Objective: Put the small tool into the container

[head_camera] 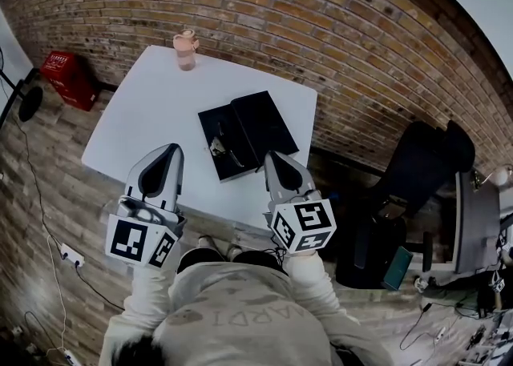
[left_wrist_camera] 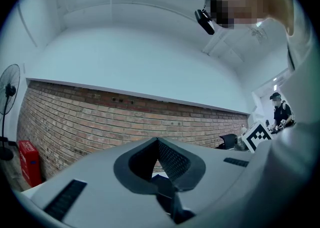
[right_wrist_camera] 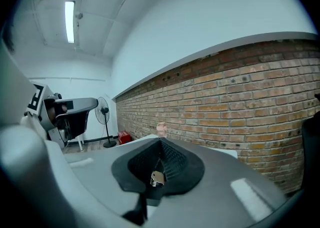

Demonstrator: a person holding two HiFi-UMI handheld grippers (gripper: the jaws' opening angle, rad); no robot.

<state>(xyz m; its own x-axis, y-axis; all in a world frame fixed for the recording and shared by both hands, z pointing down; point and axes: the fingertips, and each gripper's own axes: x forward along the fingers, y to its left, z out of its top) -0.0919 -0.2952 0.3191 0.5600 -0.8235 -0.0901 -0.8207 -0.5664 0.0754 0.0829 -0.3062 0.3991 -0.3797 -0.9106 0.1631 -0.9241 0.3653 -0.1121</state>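
Right, both your left gripper (head_camera: 173,150) and right gripper (head_camera: 271,156) are pinched shut on nothing, short of the open black case (head_camera: 210,126); the small tool (head_camera: 217,146) seems to lie inside it, so the job looks done

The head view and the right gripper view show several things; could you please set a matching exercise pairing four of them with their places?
Things:
1. pink cup
2. black case
3. red box
4. small tool

Places:
A. between the shut jaws of the right gripper
B. on the floor, beside the table
C. lying open on the table, ahead of the right gripper
D. at the table's far edge, near the brick wall

Pairs: 1-D, 2-C, 3-B, 4-A
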